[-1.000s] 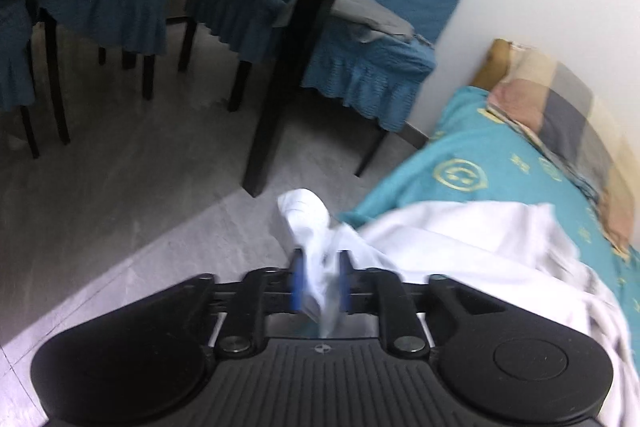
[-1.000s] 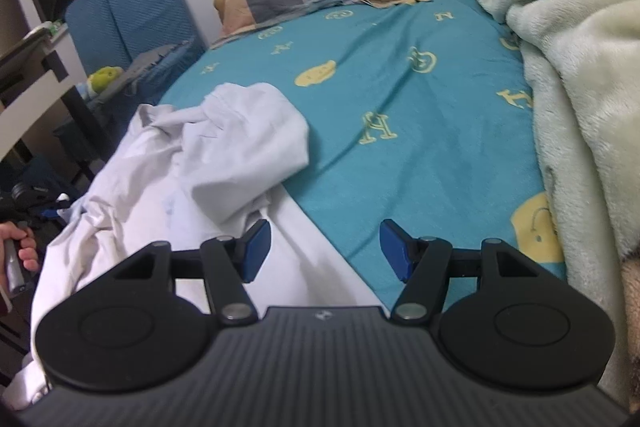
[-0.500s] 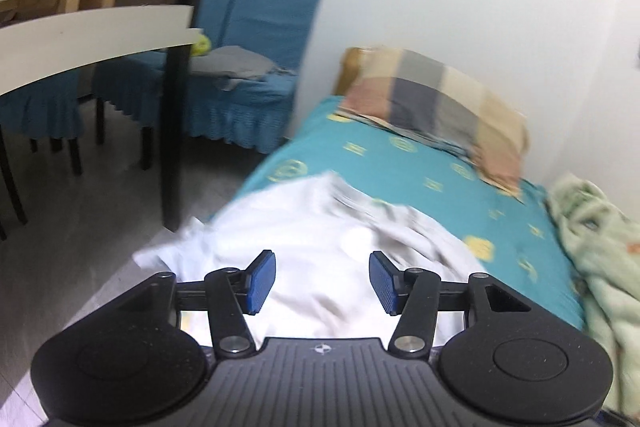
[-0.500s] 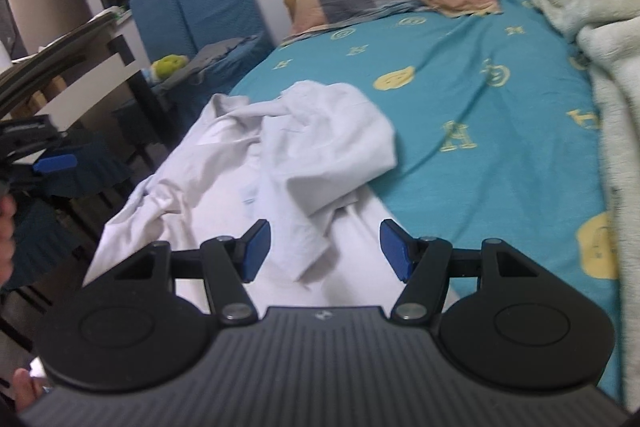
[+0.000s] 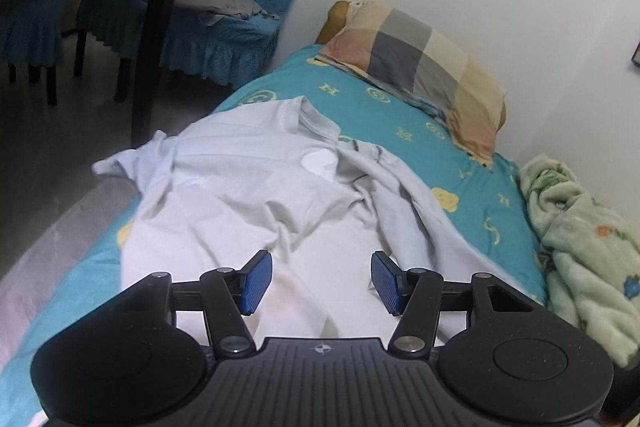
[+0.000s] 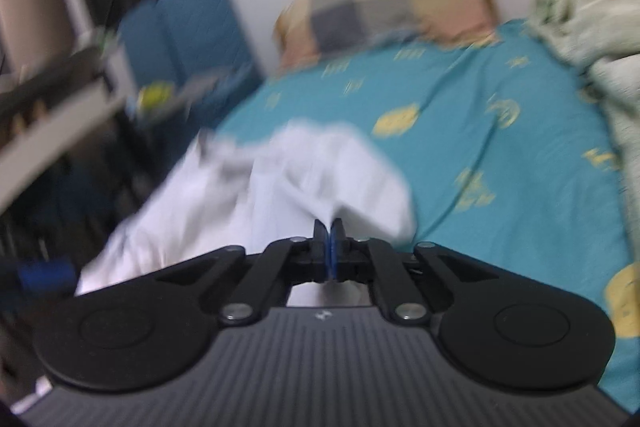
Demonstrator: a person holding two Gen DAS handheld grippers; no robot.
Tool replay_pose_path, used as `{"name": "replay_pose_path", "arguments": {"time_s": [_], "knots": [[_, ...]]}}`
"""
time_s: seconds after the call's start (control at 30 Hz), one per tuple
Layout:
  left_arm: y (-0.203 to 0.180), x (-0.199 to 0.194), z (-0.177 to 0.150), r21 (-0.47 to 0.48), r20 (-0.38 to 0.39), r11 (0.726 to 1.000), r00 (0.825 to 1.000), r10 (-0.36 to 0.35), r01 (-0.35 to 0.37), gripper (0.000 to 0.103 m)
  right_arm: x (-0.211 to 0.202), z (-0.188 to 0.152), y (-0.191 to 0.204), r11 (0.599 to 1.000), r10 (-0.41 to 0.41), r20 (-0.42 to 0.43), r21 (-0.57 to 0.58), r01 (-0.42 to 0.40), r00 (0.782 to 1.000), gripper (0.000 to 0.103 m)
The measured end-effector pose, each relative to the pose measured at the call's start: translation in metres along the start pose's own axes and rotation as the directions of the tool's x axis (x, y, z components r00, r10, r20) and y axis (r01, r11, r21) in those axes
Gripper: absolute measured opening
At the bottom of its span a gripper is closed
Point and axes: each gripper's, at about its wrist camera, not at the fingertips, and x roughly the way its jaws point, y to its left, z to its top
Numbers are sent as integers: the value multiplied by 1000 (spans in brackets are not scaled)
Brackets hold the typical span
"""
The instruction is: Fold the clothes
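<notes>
White cotton fills the middle of both of your views: the T-shirt [image 5: 256, 187] lies rumpled on the teal bed sheet [image 5: 472, 163], its collar toward the plaid pillow [image 5: 420, 63] and one sleeve hanging off the bed's edge on the side of the blue-covered chair [image 5: 224, 27].

Your left gripper [image 5: 322, 281] hovers over the lower part of the shirt with its blue pads [image 5: 258, 281] spread wide apart and nothing between them. The shirt's hem is cut off from sight there, hidden beneath the gripper's black body.

Your right gripper [image 6: 330, 251] has its jaws pressed together on a pinch of the T-shirt [image 6: 288, 183], which rises in a small peak right at the tips (which part of the shirt that is, you cannot tell from this view). The whole right wrist picture is smeared by motion blur, so the folds, the pillow [image 6: 384, 7] and the shelves at the left edge are hard to make out. A blue smear low on the left edge is too blurred to identify.

The pale green fleece blanket [image 5: 580, 235] is bunched along the wall side of the bed, apart from the shirt and partly cut off by the frame edge. A dark table leg [image 5: 154, 59] stands beside the bed.
</notes>
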Motion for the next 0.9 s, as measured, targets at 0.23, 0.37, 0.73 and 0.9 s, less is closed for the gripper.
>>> {"name": "replay_pose_path", "arguments": {"time_s": [0.23,0.37,0.73,0.9], "knots": [[-3,6,0,17,12,1000,1000,-25,25,57,-10,46,-54,965,-242,140,142,222,960,3],[-2,13,0,36,9,999,1000,-21,21,57,22,43,-79,936,-333,70,146,321,940,4],[0,39,47,243,49,970,999,-4,-8,60,2,41,-80,941,-284,76,212,263,956,79],[20,80,100,344,110,937,993,32,-68,70,6,61,-57,979,-162,145,148,141,976,83]]}}
